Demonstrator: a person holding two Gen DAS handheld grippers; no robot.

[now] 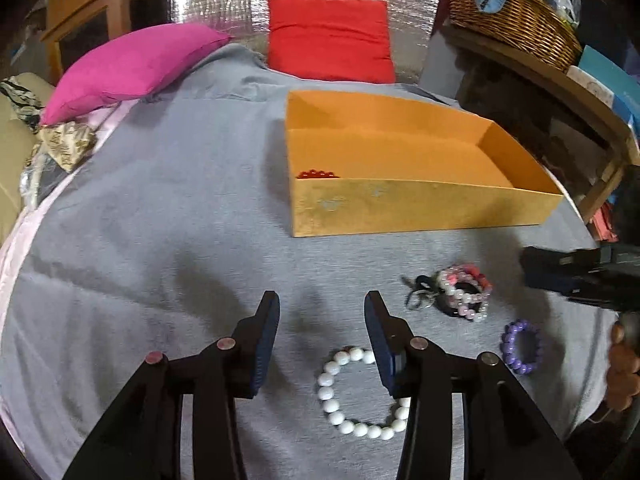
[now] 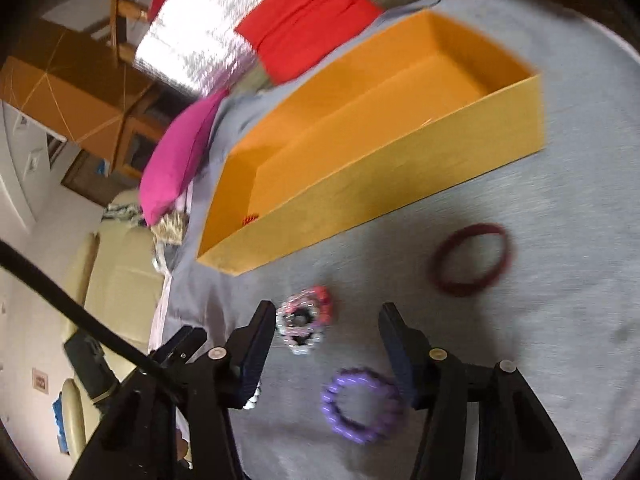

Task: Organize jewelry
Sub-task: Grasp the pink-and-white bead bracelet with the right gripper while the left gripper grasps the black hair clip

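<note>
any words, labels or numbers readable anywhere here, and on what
None can be read.
The orange box carries no print on its bare front wall.
The blue box on the shelf shows no legible lettering.
The small wall plaque has marks that are too small and blurred to read.

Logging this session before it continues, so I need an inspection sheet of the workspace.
Surface: grey cloth cover, wrinkled.
Job's things: open orange cardboard box holding red beads; white bead bracelet, purple bead bracelet, pink-and-white bracelet pile and dark red ring bracelet on the cloth.
Clutter: nothing seen.
Grippers: left gripper and right gripper open, empty.
Cables: black cable.
Surroundings: magenta cushion, red cushion, wicker basket.
</note>
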